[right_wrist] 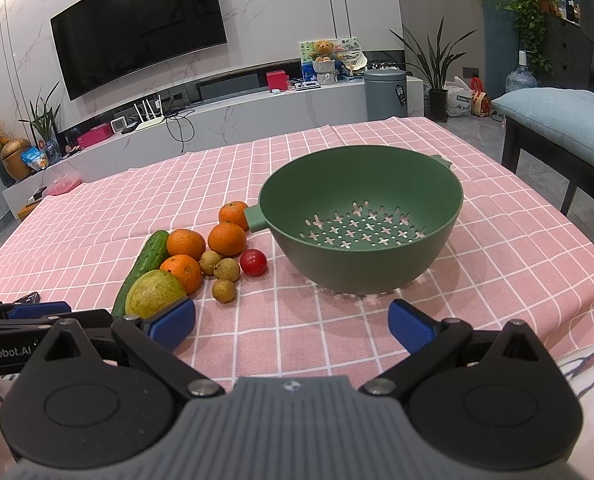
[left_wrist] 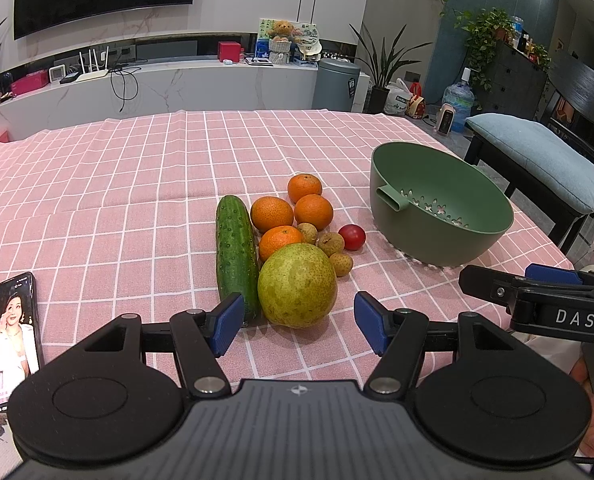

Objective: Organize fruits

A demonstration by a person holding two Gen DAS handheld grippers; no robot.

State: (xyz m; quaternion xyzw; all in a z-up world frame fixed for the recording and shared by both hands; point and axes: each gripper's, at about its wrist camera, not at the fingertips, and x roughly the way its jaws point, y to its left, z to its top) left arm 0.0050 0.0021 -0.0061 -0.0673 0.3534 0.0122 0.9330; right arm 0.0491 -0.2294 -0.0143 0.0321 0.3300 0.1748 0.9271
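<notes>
A pile of produce lies on the pink checked tablecloth (left_wrist: 97,200): a cucumber (left_wrist: 235,252), a big green pear (left_wrist: 297,285), several oranges (left_wrist: 272,213), three small brown longans (left_wrist: 330,243) and a red tomato (left_wrist: 352,237). An empty green colander bowl (left_wrist: 441,204) stands to their right; it also shows in the right wrist view (right_wrist: 361,216). My left gripper (left_wrist: 299,320) is open and empty, just in front of the pear. My right gripper (right_wrist: 291,324) is open and empty, in front of the bowl; the pear (right_wrist: 155,292) is by its left finger.
A phone (left_wrist: 11,340) with a lit screen lies at the table's near left. A chair with a blue cushion (left_wrist: 537,156) stands past the table's right edge. A TV console and plants are behind the table.
</notes>
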